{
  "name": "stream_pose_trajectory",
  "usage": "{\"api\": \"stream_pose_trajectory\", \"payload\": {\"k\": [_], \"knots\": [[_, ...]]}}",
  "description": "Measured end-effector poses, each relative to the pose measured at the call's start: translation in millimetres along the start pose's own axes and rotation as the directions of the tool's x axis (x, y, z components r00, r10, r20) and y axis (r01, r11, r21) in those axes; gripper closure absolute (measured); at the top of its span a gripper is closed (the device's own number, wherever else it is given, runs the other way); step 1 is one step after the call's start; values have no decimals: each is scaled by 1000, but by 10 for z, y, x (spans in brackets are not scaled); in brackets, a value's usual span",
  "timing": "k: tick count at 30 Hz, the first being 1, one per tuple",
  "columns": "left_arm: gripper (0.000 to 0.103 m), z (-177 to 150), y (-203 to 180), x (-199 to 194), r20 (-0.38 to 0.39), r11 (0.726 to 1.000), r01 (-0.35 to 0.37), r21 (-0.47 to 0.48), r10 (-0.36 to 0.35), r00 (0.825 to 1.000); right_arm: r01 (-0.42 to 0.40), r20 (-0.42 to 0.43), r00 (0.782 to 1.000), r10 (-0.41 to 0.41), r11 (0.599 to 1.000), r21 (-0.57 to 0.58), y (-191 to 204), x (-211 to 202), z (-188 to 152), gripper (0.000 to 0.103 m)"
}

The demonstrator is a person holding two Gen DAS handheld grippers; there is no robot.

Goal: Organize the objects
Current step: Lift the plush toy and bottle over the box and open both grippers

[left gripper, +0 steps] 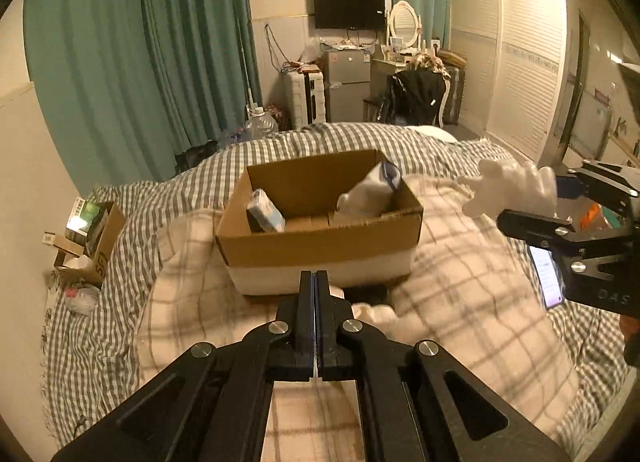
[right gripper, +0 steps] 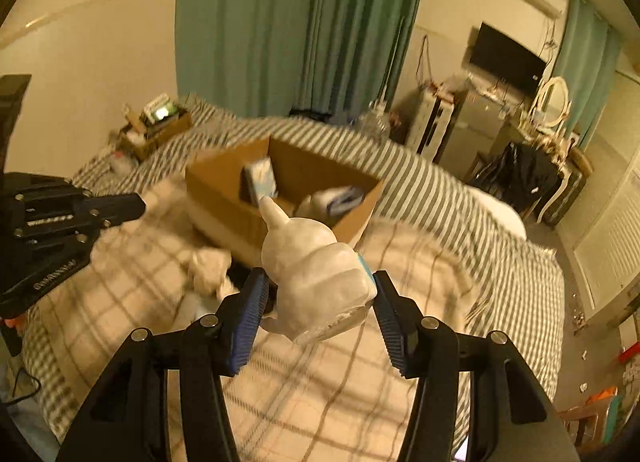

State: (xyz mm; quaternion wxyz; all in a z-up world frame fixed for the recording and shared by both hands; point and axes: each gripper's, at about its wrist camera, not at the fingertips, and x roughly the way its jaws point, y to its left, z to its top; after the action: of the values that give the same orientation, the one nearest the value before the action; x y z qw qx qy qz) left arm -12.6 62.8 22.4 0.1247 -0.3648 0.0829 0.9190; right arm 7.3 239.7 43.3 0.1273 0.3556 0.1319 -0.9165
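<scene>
An open cardboard box (left gripper: 320, 246) sits on the bed, also in the right wrist view (right gripper: 224, 189). Inside lie a small blue-white carton (left gripper: 265, 217) and a white pouch (left gripper: 372, 189). My right gripper (right gripper: 318, 294) is shut on a white squeeze bottle (right gripper: 316, 274), held above the blanket just short of the box, nozzle pointing at the box. It shows in the left wrist view (left gripper: 512, 185) at the right. My left gripper (left gripper: 315, 282) is shut and empty, just in front of the box.
A cream plaid blanket (left gripper: 460, 302) lies over a grey checked bedspread (left gripper: 100, 322). A smaller box of clutter (left gripper: 92, 238) stands at the bed's left edge. A phone (left gripper: 546, 278) lies at the right. Fridge, chair and wardrobe stand beyond the bed.
</scene>
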Motion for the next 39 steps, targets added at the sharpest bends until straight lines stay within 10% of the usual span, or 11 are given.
{"api": "stream_pose_trajectory", "payload": {"k": [6,11,18,20,27,39], "knots": [[91,-296,-6,357,-128,999,7,-46,-13,992,-21,-22,1000,21,1000,3,66,79,-9,50],[43,-711,-57,722,-249,997,10,-82,-30,968,-40,-85,996,39,999,-7,150,270,-177,50],[45,-1037,-342,1016,-313,999,24,28,-14,950,-43,-98,994,41,999,-17,208,306,-232,50],[92,-1049,-383,1063,-318,997,16,70,7,948,-42,-96,995,40,999,-20,229,279,-232,50],[97,-812,-167,763,-250,997,74,10,-69,966,-29,-62,998,28,999,-15,208,86,-165,50],[97,687,238,26,35,999,35,38,-36,999,-13,101,995,3,995,98,-138,-354,687,50]]}}
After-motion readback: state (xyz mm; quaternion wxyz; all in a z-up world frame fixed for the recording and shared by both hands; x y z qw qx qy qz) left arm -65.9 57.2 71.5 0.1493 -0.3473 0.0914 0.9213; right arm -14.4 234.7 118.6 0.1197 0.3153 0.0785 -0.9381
